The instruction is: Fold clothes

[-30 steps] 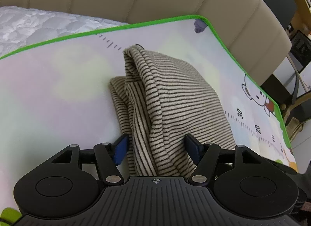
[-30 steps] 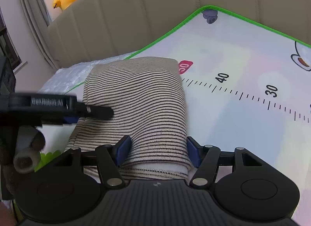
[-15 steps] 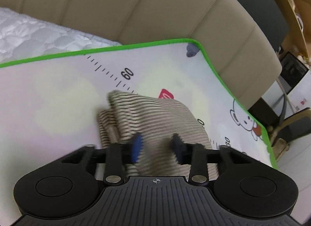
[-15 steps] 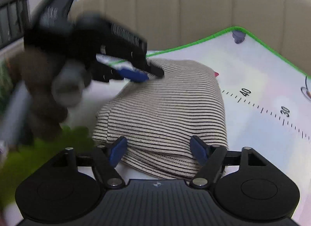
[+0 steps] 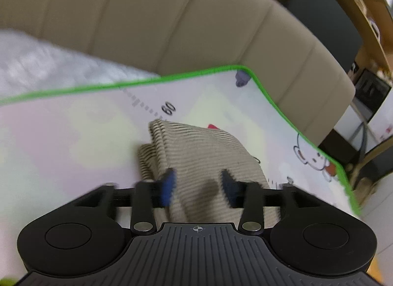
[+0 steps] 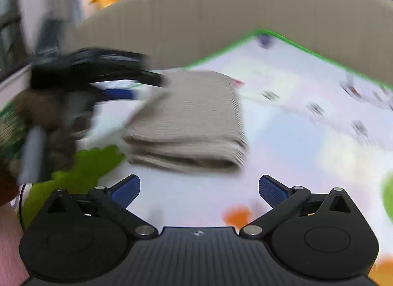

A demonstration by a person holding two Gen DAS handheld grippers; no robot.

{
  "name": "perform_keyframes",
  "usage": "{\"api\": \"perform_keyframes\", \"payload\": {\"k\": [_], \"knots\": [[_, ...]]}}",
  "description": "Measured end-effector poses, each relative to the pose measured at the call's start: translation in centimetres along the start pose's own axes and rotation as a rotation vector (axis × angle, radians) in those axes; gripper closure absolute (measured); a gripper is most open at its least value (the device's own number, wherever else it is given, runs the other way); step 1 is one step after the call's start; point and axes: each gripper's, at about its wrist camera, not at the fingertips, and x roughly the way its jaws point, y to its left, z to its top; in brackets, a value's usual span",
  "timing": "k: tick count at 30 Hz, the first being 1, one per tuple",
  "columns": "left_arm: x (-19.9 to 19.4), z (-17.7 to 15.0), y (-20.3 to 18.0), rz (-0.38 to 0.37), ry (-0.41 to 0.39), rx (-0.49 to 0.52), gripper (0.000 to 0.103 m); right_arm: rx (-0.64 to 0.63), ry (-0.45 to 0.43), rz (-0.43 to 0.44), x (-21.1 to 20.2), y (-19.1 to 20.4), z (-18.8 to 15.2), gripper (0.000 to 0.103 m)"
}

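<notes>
Right gripper (image 6: 197, 189) pulled back off striped garment (image 6: 191, 123) — jaws spread wide; left gripper (image 5: 197, 184) jaws parted — garment folded flat on mat (image 6: 282, 133).

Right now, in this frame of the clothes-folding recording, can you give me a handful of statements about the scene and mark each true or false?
1. The striped garment lies folded on the mat. True.
2. The right gripper has its jaws clamped on the garment. False: its jaws are spread wide and the garment lies ahead of them, untouched.
3. The mat has a green edge. True.
4. The left gripper is out of the right wrist view. False: it shows there, blurred, at the garment's far left corner.
5. The garment hangs off the mat's edge. False: it rests wholly on the mat, beside the printed ruler marks.
</notes>
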Motion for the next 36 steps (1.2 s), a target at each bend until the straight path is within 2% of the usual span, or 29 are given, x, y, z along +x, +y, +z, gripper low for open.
{"api": "perform_keyframes", "payload": {"k": [1, 3, 5, 9, 11, 13, 19, 22, 25, 36], "knots": [[-1.4, -0.8, -0.8, 0.035, -0.014, 0.031, 0.019, 0.037, 0.008, -0.018, -0.6, -1.0, -0.8, 0.0], [-3.8, -2.1, -2.4, 0.082, -0.013, 0.084, 0.014, 0.089, 0.013, -0.061, -1.7, -2.6, -2.2, 0.0], [-6.3, -3.6, -3.9, 0.149, -0.013, 0.105, 0.004, 0.139, 0.005, -0.085, -3.0, -3.9, -3.2, 0.0], [-10.8, -7.3, -6.6, 0.293, -0.007, 0.095, 0.0, 0.196, -0.027, -0.07, -5.2, -5.0, -4.0, 0.0], [-12.1, -9.5, -7.6, 0.343, 0.028, 0.069, 0.0, 0.189, -0.021, -0.063, -5.5, -4.8, -4.1, 0.0], [-12.9, -11.7, -8.0, 0.377, 0.065, 0.044, 0.0, 0.16, 0.006, -0.097, -5.2, -4.4, -4.2, 0.0], [-13.0, -14.9, -10.7, 0.45, 0.121, 0.178, 0.0, 0.084, 0.075, -0.178, -4.0, -3.0, -4.4, 0.0], [-12.9, -16.5, -11.2, 0.478, 0.164, 0.206, 0.0, 0.049, 0.058, -0.18, -4.4, -2.4, -4.6, 0.0], [-12.9, -17.2, -11.8, 0.508, 0.142, 0.256, 0.0, 0.038, 0.04, -0.183, -4.9, -2.2, -4.7, 0.0], [-12.9, -17.1, -11.4, 0.501, 0.14, 0.232, 0.0, 0.045, 0.044, -0.192, -4.9, -2.2, -4.7, 0.0]]}}
